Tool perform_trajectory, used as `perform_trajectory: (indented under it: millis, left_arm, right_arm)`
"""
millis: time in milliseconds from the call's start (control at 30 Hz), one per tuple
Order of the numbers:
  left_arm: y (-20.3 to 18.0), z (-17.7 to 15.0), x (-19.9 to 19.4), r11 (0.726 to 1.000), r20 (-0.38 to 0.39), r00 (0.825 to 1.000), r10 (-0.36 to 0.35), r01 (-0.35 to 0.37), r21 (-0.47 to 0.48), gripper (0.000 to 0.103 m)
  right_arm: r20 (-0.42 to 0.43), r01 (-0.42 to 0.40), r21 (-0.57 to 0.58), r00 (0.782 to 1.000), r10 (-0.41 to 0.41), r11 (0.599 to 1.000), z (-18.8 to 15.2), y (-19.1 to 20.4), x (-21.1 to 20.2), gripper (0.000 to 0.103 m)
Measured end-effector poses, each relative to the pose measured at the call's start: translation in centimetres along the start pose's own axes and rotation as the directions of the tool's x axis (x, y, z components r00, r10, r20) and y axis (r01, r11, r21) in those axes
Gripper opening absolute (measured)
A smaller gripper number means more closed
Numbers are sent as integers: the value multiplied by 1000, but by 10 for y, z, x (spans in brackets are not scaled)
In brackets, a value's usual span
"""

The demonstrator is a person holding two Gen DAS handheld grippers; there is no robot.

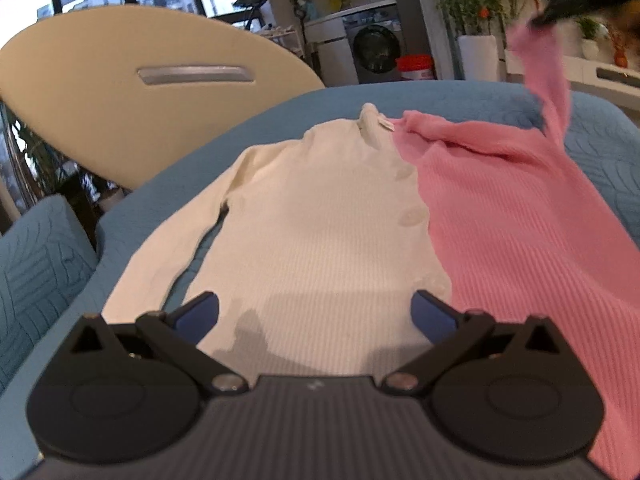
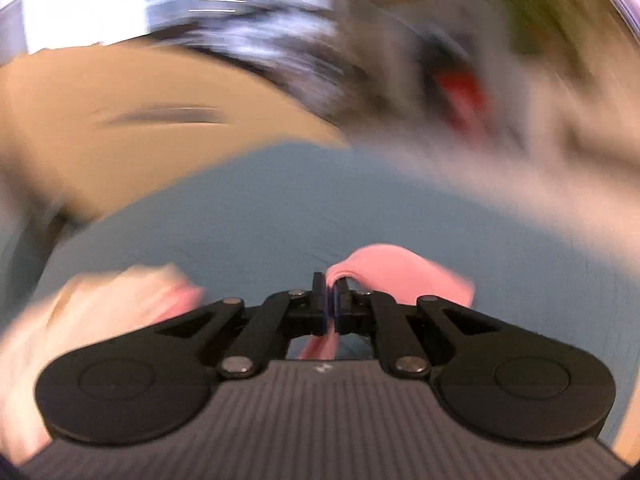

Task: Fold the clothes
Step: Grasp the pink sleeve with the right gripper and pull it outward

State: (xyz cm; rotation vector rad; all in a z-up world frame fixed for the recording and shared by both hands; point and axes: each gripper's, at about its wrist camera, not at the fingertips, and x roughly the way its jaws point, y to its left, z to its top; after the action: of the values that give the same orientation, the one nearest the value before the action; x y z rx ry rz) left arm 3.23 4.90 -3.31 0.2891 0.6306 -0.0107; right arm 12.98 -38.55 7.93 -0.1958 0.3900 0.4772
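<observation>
At the far left of the left wrist view stood a cream, oval-backed chair [image 1: 120, 92] with a grey slot in it, behind the blue quilted surface [image 1: 280, 120] on which the clothes lay. A white and pink ribbed knit cardigan [image 1: 320, 220] was spread flat there, its white half to the left with its sleeve running down toward the near edge, its pink half to the right. The left gripper [image 1: 316, 312] hovered over the white hem with its blue-padded fingers [image 1: 200, 316] spread wide and nothing between them. Further right, the pink sleeve [image 1: 544, 68] rose off the surface to the upper corner, where the right gripper [image 1: 560, 8] showed as a dark blurred shape pinching its end. In the right wrist view, heavily blurred, that gripper's [image 2: 330, 300] jaws were clamped tight on a fold of the pink sleeve [image 2: 392, 272], above the blue surface.
</observation>
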Motion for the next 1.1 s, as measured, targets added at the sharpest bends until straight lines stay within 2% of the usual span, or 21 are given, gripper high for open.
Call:
perform_trajectory:
  millis: [33, 67, 100, 133, 167, 200, 267, 367, 433, 467, 533, 567, 600, 633, 700, 767, 833, 933, 1000, 1067, 1100]
  left_arm:
    - [0, 0, -1, 1000, -2, 1000, 1, -1, -4, 103]
    - [1, 1, 0, 1000, -8, 1000, 2, -2, -15, 103]
    - [0, 1, 0, 1000, -11, 1000, 3, -4, -16, 103]
    - [0, 1, -1, 1000, -12, 1000, 5, -5, -15, 103]
    - [-1, 1, -2, 1000, -13, 1000, 10, -10, -12, 103]
    - [-3, 2, -3, 1000, -13, 1000, 17, -17, -2, 103]
    - [-5, 1, -5, 1000, -11, 1000, 24, -24, 10, 103]
    - [-6, 0, -7, 1000, -13, 1000, 25, -25, 17, 103]
    - [-6, 0, -6, 1000, -15, 1000, 24, -24, 16, 103]
    - [-6, 0, -6, 1000, -16, 1000, 23, -23, 16, 103]
    - [-5, 1, -4, 1000, -18, 1000, 22, -22, 12, 103]
    - [-5, 1, -4, 1000, -19, 1000, 21, -21, 8, 103]
    - [-5, 1, -3, 1000, -20, 1000, 20, -20, 4, 103]
    - [-4, 2, -2, 1000, -22, 1000, 19, -19, -1, 103]
    - [-1, 1, -2, 1000, -25, 1000, 7, -8, -28, 103]
    - [0, 0, -1, 999, -25, 1000, 0, -1, -40, 103]
    - [0, 0, -1, 999, -25, 1000, -1, 0, -42, 103]
    - [2, -1, 0, 999, -23, 1000, -9, 8, -46, 103]
    - [4, 0, 2, 998, -28, 999, -17, 15, -63, 103]
    - [6, 0, 3, 997, -33, 999, -22, 19, -75, 103]
    - [6, 1, 3, 997, -34, 999, -22, 19, -77, 103]
  right_arm:
    - [12, -41, -89, 999, 42, 995, -2, 19, -16, 7]
    - [-1, -115, -255, 993, 119, 960, -10, 54, -45, 7]
    - [-26, -181, -400, 982, 186, 899, -19, 86, -72, 8]
    - [-62, -221, -466, 974, 218, 857, -27, 101, -81, 9]
    - [-158, -314, -564, 949, 274, 764, -47, 129, -95, 7]
    - [-282, -412, -623, 911, 300, 665, -68, 155, -104, 12]
    - [-438, -521, -637, 851, 289, 568, -92, 185, -110, 25]
    - [-529, -589, -552, 794, 298, 590, -91, 185, -109, 39]
    - [-569, -638, -326, 722, 395, 697, -61, 158, -95, 44]
    - [-549, -633, -248, 716, 432, 733, -49, 141, -89, 44]
    - [-468, -556, -211, 779, 416, 804, -32, 126, -68, 45]
    - [-401, -450, -205, 849, 345, 869, -23, 117, -52, 47]
    - [-343, -320, -181, 907, 245, 930, -12, 109, -34, 48]
    - [-330, -277, -154, 919, 215, 948, -9, 104, -23, 47]
    - [-318, -183, 0, 932, 173, 983, 0, 86, 32, 47]
    - [-338, -158, 132, 921, 194, 979, -5, 73, 79, 46]
    - [-351, -134, 247, 911, 218, 960, -12, 58, 119, 47]
    - [-322, -158, 436, 892, 318, 886, -31, 32, 176, 47]
    - [-291, -205, 463, 884, 366, 863, -36, 31, 187, 47]
    - [-283, -234, 450, 878, 386, 862, -40, 39, 193, 47]
    - [-293, -254, 436, 867, 402, 864, -40, 43, 197, 47]
